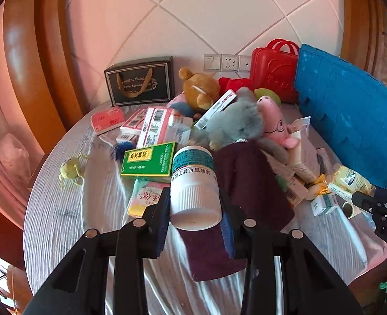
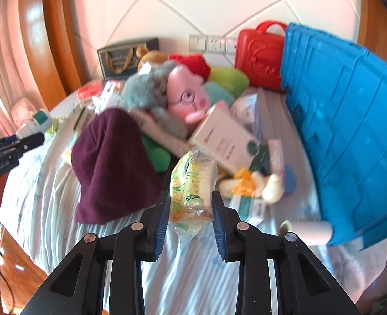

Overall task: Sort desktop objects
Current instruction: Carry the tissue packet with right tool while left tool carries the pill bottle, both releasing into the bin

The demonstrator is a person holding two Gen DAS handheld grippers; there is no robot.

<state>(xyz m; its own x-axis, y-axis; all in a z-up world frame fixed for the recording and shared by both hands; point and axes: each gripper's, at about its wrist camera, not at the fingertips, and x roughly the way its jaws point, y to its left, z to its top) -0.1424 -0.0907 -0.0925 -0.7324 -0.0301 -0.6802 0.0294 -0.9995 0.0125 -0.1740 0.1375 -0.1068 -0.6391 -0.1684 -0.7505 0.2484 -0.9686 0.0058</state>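
Your left gripper (image 1: 194,211) is clamped narrow on a white pill bottle (image 1: 194,186), cap end toward the camera, held above the cluttered counter (image 1: 62,210). Your right gripper (image 2: 190,210) pinches a clear yellow-green snack packet (image 2: 193,186), pads pressing both sides, packet off the cloth. The right wrist view is blurred, so box labels there can't be read. A maroon cloth (image 1: 246,183) covers part of the pile; the grey plush (image 1: 240,123) and pink plush (image 1: 272,120) overlap. The blue crate (image 1: 351,120) is cut off at right.
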